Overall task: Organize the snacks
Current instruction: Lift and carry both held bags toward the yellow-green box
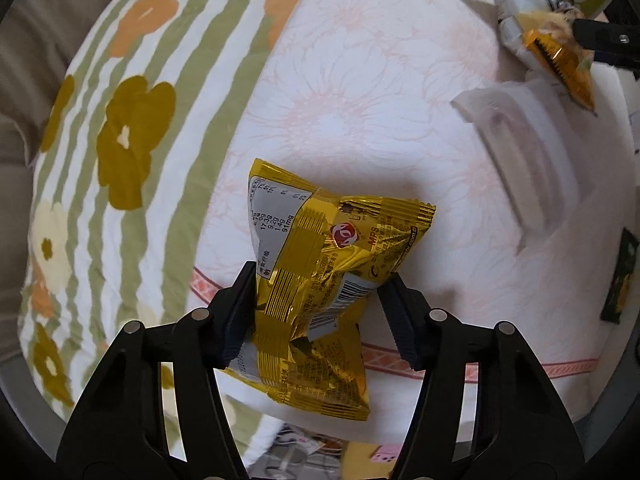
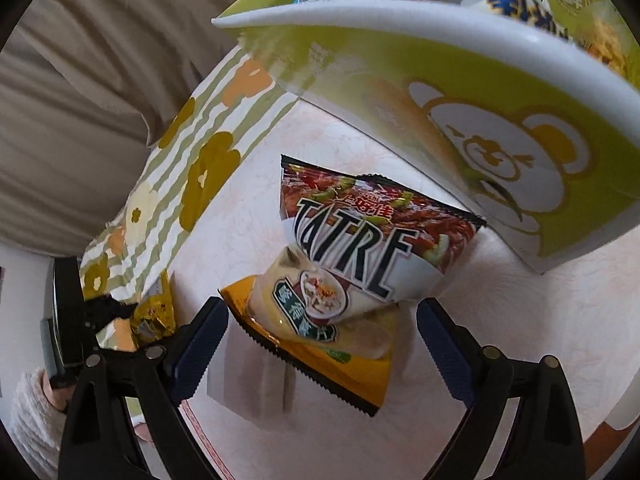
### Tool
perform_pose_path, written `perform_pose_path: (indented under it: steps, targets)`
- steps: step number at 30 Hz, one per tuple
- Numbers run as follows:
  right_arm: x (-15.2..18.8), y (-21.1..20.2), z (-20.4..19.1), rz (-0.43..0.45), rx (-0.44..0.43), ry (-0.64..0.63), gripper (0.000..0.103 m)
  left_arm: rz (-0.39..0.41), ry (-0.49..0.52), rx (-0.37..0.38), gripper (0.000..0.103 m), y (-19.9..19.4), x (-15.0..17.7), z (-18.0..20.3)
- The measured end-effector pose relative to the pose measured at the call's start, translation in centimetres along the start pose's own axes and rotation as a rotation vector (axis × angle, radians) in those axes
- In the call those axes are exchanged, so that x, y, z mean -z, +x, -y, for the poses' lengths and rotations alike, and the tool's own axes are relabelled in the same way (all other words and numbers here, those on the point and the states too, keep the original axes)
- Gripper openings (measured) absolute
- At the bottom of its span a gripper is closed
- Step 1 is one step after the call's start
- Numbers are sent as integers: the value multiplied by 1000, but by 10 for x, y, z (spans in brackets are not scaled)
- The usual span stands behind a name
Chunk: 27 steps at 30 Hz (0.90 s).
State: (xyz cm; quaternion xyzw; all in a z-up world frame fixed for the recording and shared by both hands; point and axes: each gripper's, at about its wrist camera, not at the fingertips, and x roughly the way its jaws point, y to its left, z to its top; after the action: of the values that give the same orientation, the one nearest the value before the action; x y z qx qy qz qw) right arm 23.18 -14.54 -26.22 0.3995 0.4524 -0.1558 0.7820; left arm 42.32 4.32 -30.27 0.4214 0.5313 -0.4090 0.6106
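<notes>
A gold foil snack bag (image 1: 320,280) sits crumpled at its waist between the pads of my left gripper (image 1: 320,304), which is shut on it and points straight down at the pink-white quilt (image 1: 360,80). In the right wrist view the same bag (image 2: 154,316) shows at the far left. A red, white and yellow chip bag (image 2: 352,264) spans the wide-set fingers of my right gripper (image 2: 320,320). Its puffed sides reach both fingertips and it hangs above its own shadow. The left wrist view shows this chip bag (image 1: 560,56) at top right.
A green bear-printed box (image 2: 500,152) holding several snack packets stands just beyond the chip bag. A floral striped cloth (image 1: 120,120) lies to the left. A blurred white ribbed object (image 1: 520,152) and a dark small packet (image 1: 622,276) lie on the right. A sleeved hand (image 2: 32,408) is at lower left.
</notes>
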Motion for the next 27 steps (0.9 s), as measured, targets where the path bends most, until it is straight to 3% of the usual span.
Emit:
perform_pose_path:
  steps: [5,15,20,27]
  targets:
    - [-7,7,2,8,-27,54,94,48,-57,15,56,-12,3,11]
    - [-7,21,-4,34,25,35,90,159,-235,18,56,-40,9,19]
    - [-4,19,-5,54,2,-23,77,192,-293,12,56,-52,14,24]
    - [-1,-10,-30,102,-44,-184,75,210,-372,-38,56,-71,19,26]
